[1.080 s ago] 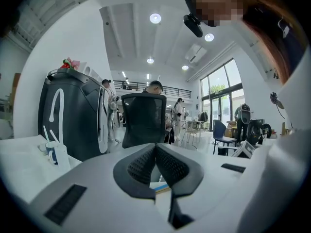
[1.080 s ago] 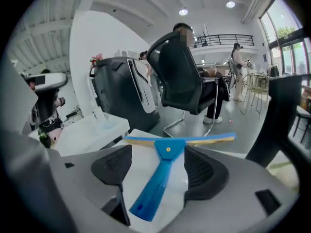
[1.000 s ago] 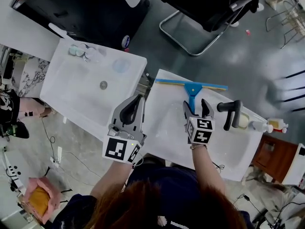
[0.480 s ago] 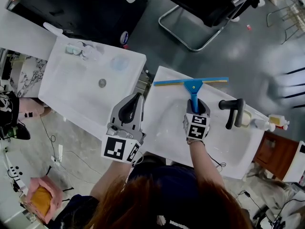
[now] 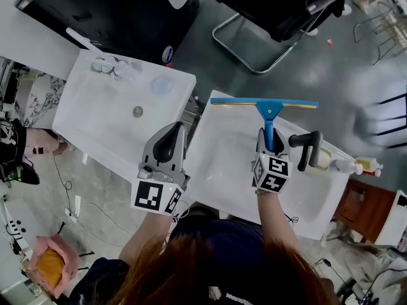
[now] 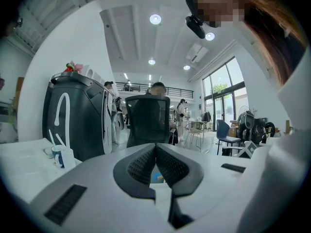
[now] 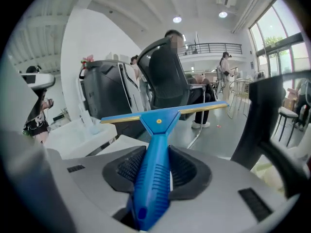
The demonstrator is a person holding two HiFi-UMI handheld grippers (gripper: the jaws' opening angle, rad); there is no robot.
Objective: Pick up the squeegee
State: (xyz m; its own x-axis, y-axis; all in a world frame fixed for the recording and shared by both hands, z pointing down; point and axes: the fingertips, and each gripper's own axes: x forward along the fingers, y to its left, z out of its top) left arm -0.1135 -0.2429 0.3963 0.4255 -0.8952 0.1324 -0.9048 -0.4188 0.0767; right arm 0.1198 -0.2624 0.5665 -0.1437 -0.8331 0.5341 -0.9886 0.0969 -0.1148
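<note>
Since a second ago, our right gripper [image 5: 269, 136] has gone from jaws wide apart to clamped on the blue handle of the squeegee [image 5: 268, 112]. We note its blade has shifted rightward, over the far edge of the white basin [image 5: 219, 161]. Left gripper [image 5: 177, 128]: jaws together, empty, beside the basin.

**A:** What colour is the squeegee [image 5: 269, 116], upper right of centre?

**B:** Blue. It has a ribbed handle and a yellow strip along the blade bar.

**A:** And the tools?

**B:** The right gripper [image 5: 267, 137] and left gripper [image 5: 170, 132] are grey with black ribbed pads. Their marker cubes [image 5: 271, 173] have black-and-white squares.

**A:** Around them?

**B:** The sink [image 5: 95, 116] at left is white, the tap [image 5: 306, 150] is black, and the floor [image 5: 254, 75] is dark grey.
</note>
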